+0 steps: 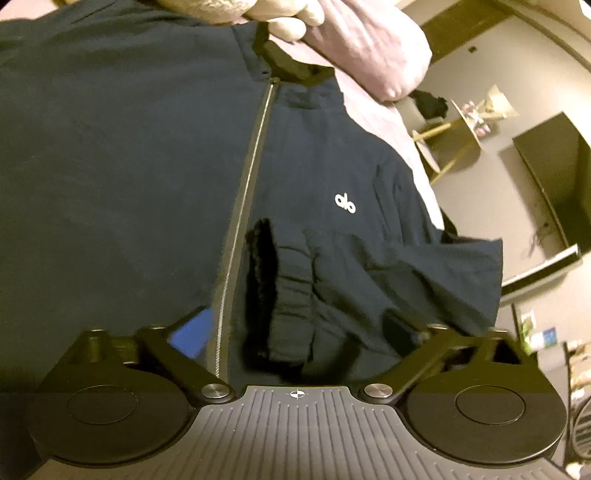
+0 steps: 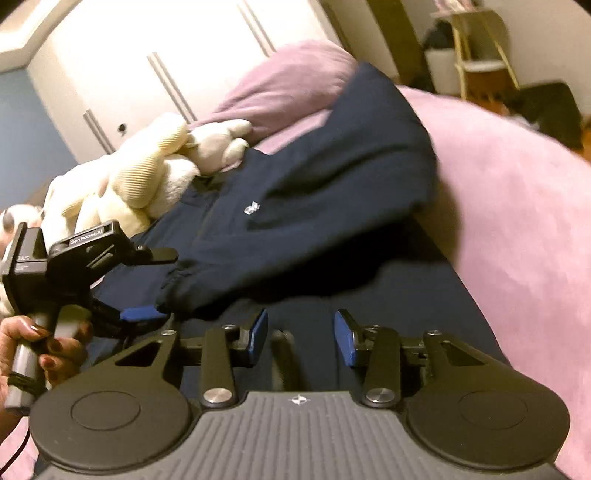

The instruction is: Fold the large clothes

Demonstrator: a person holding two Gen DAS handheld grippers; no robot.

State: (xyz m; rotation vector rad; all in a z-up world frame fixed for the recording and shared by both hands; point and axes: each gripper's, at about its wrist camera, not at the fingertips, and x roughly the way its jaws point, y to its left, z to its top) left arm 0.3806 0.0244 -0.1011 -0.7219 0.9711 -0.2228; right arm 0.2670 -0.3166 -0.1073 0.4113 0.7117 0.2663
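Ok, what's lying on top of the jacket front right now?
One sleeve is folded across the navy jacket, its cuff beside the zipper. The logo stays visible. What the sleeve covers can't be seen.

A dark navy zip-up jacket (image 1: 122, 155) fills most of the frame, lying on a pink bed cover (image 1: 402, 122). Its zipper (image 1: 247, 192) runs from upper centre down to the lower centre, and a small white logo (image 1: 345, 203) sits right of it. A ribbed cuffed sleeve (image 1: 295, 291) lies folded across the lower middle. The left gripper (image 1: 291, 332) spreads wide at the bottom, one blue pad (image 1: 190, 332) showing at lower left. A cream plush toy (image 1: 291, 22) and pink pillow (image 1: 373, 48) sit along the top.
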